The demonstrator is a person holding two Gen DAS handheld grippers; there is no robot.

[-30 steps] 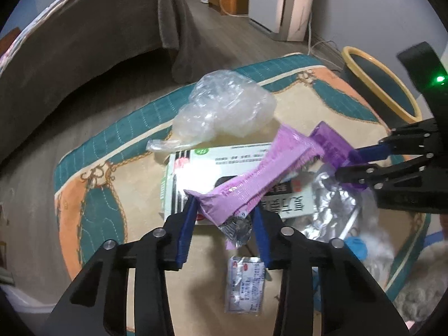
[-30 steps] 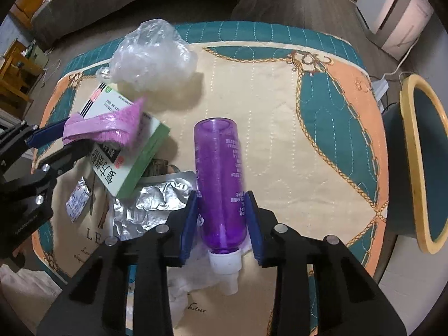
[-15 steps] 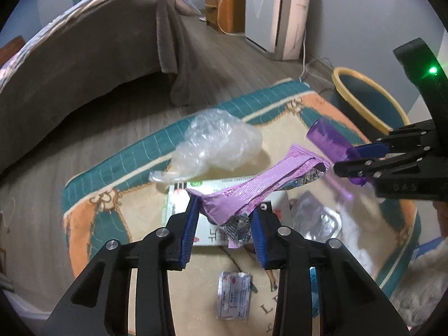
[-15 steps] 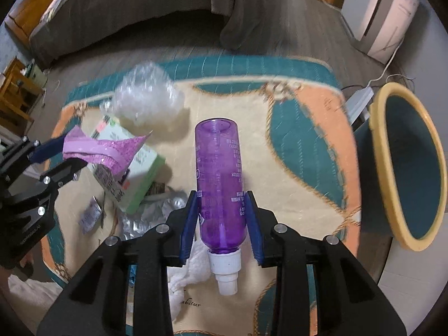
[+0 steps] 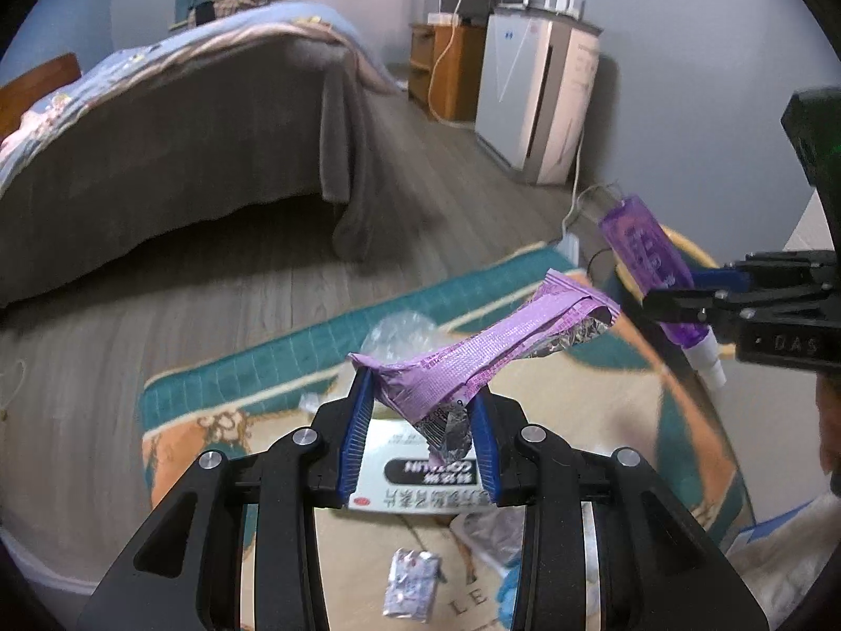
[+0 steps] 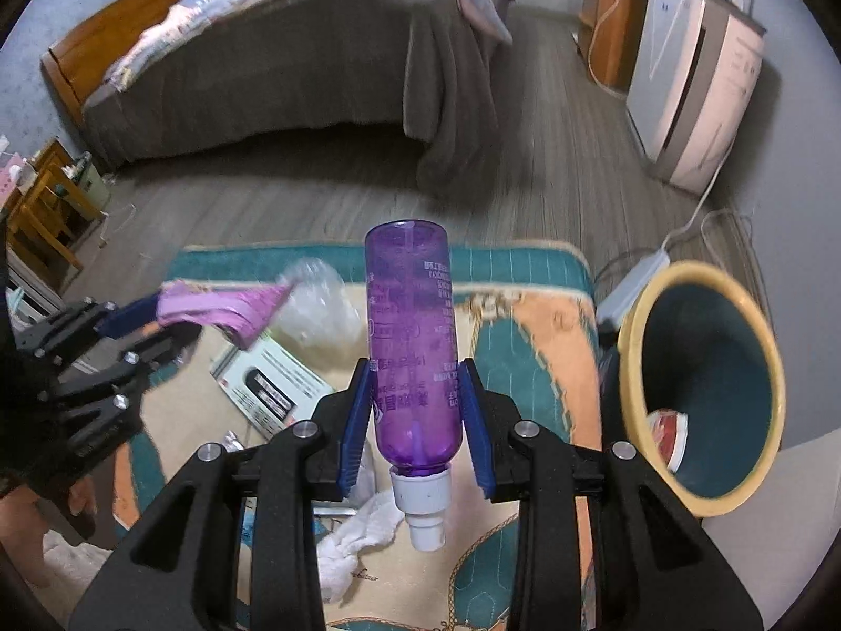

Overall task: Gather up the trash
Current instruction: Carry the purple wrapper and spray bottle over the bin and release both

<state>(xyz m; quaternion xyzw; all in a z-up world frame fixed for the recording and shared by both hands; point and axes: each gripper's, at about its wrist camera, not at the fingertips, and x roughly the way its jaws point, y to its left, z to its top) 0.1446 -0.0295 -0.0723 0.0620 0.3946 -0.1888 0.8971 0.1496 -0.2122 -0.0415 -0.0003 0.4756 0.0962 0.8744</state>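
Note:
My left gripper [image 5: 420, 420] is shut on a pink-purple foil wrapper [image 5: 489, 347] and holds it above the rug; it also shows in the right wrist view [image 6: 221, 307]. My right gripper [image 6: 415, 420] is shut on a purple plastic bottle [image 6: 412, 347], cap toward me, raised above the rug; the bottle shows at the right of the left wrist view [image 5: 646, 257]. A teal bin with a yellow rim [image 6: 631, 368] stands right of the rug with red-white trash inside.
On the patterned rug [image 6: 531, 326] lie a white-green medicine box [image 5: 415, 494], a crumpled clear plastic bag [image 6: 315, 310], a small sachet [image 5: 410, 583], foil and white tissue [image 6: 357, 531]. A bed [image 6: 294, 68] and a white appliance [image 6: 694, 79] stand behind.
Both grippers have risen and tilted up with their loads; the rug looks farther away and more of the room shows. The bin is now closer to the right gripper.

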